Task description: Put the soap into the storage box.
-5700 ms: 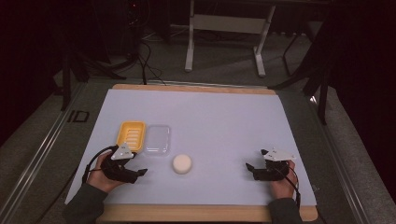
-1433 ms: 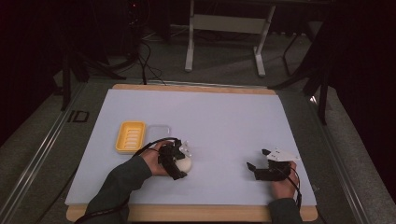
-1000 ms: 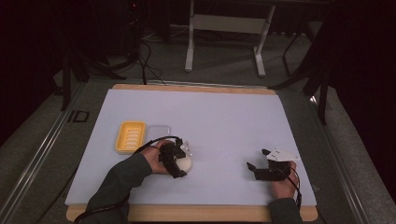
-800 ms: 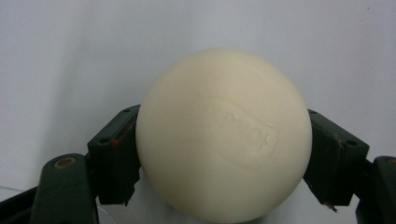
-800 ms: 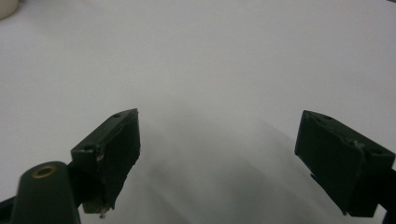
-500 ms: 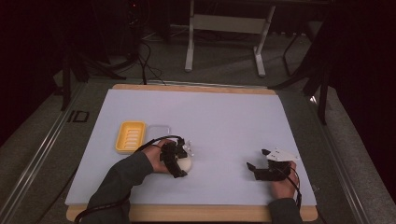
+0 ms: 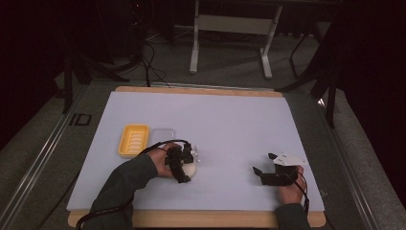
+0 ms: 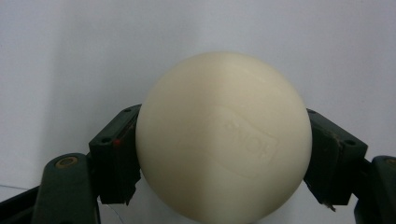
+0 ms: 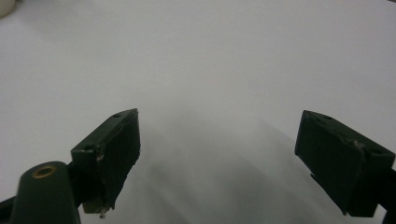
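Yellow tray (image 7: pixel 133 141) and clear lid (image 7: pixel 163 134) lie just beyond the gripped soap (image 8: pixel 223 137).

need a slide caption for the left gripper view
Left hand-held gripper shut on a round cream soap bar over the white table sheet.

The soap (image 8: pixel 223 140) is a round, cream-white bar with a faint stamped logo on its domed face. It sits squarely between the left gripper's (image 8: pixel 223 154) jaws, both pads pressed against its sides, on the white sheet.
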